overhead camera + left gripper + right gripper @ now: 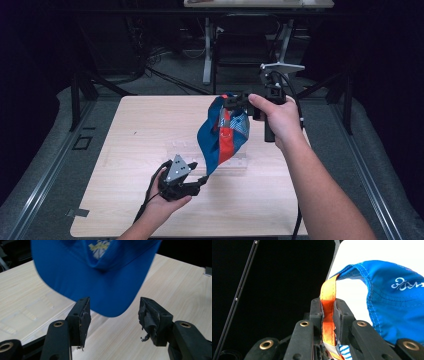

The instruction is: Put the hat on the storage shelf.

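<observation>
A blue baseball cap [218,135] hangs in the air above the light wooden table [125,150], its brim pointing down toward the near edge. The right gripper [240,102] grips it from above: its jaws are clenched on the cap's orange strap [328,315], which runs up between the pads. Below the cap, the left gripper [202,179] sits low over the table with its jaws spread wide and nothing between them; the tip of the cap's brim [110,307] hangs just beyond its fingertips [83,315]. A clear plastic tray [235,162] lies on the table under the cap.
</observation>
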A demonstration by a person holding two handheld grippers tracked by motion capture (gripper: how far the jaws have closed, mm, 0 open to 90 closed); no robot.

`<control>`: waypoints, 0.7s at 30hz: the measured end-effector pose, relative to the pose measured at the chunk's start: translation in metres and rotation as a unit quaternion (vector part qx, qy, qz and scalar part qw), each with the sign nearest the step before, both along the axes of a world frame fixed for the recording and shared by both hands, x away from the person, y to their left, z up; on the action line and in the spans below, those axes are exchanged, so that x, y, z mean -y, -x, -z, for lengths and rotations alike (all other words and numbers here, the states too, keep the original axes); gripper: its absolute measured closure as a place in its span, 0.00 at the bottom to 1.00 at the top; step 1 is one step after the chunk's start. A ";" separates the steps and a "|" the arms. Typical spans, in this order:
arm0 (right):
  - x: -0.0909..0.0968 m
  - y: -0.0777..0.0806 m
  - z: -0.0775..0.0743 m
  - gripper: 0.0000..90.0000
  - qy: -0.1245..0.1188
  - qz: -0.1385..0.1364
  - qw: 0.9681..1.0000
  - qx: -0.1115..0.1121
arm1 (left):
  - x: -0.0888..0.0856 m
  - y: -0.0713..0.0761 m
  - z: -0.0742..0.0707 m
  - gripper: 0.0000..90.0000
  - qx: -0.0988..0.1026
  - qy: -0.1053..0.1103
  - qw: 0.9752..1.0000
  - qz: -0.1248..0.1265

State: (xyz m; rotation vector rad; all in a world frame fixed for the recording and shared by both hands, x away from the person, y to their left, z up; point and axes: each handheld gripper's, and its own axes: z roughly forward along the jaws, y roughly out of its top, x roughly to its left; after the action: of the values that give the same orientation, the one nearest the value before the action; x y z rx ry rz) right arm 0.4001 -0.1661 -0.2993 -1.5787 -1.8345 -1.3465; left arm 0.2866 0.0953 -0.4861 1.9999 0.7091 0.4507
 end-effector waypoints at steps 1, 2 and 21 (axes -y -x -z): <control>-0.001 0.000 0.000 0.87 -0.001 0.000 1.000 0.001 | 0.002 0.000 -0.001 0.48 0.002 -0.001 1.000 0.001; -0.001 0.000 0.000 0.87 0.000 0.000 1.000 0.001 | 0.005 0.000 -0.001 0.48 0.003 -0.003 1.000 0.002; -0.009 0.002 -0.001 0.87 -0.001 -0.007 1.000 0.004 | 0.007 -0.014 -0.002 0.90 0.005 -0.036 0.999 -0.024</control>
State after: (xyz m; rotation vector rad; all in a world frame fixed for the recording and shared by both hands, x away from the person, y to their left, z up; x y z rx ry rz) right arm 0.3982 -0.1572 -0.2981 -1.5584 -1.8442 -1.3497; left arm 0.3004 0.0879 -0.4842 2.0491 0.7462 0.5202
